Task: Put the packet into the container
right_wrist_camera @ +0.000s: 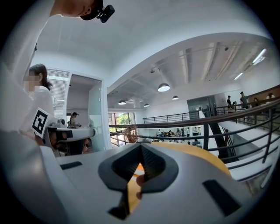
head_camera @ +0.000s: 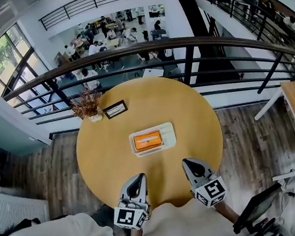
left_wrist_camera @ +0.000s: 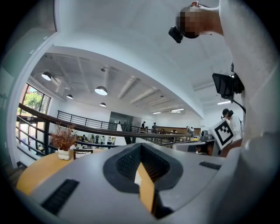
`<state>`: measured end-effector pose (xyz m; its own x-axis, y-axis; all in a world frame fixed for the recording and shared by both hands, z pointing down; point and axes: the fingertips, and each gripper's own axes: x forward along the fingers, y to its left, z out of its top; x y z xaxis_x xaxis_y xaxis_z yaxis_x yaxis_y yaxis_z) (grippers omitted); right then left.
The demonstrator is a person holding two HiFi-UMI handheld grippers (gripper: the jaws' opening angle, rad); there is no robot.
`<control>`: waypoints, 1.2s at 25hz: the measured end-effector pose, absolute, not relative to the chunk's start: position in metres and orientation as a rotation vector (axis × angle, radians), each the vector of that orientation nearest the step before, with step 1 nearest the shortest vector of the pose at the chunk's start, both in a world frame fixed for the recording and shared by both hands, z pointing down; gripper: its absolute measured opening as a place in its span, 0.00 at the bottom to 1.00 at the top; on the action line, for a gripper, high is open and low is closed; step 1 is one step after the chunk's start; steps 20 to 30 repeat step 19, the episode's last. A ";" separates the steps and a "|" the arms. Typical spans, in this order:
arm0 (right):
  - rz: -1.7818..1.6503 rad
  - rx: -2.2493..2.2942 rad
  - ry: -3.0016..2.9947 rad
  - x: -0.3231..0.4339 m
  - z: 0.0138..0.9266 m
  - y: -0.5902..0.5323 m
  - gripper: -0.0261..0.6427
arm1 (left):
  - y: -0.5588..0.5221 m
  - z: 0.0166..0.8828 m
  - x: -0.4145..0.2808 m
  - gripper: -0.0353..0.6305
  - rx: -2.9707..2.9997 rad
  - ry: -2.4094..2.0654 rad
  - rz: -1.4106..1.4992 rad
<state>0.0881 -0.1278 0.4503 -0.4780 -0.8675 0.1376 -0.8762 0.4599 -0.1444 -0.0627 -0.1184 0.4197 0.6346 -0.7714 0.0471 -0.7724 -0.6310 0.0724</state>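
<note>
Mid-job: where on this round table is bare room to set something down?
The table's right half, from the container to the edge, is bare. So is the strip between the container and the left gripper and right gripper. The far left is crowded: dried plant and framed card stand side by side.

Orange packet [head_camera: 148, 140] lies in the white container [head_camera: 168, 133] on the table [head_camera: 200, 116], left tool [head_camera: 141, 177] and right tool [head_camera: 186, 162] nearby.

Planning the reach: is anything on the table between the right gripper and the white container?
No. In the head view, only bare tabletop lies between the right gripper and the container.
</note>
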 end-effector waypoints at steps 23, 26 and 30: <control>0.268 1.502 -2.676 0.065 0.447 -0.138 0.04 | -0.118 0.420 -0.079 0.06 2.733 -1.344 0.027; 0.268 1.502 -2.676 0.065 0.447 -0.138 0.04 | -0.118 0.420 -0.079 0.06 2.733 -1.344 0.027; 0.268 1.502 -2.676 0.065 0.447 -0.138 0.04 | -0.118 0.420 -0.079 0.06 2.733 -1.344 0.027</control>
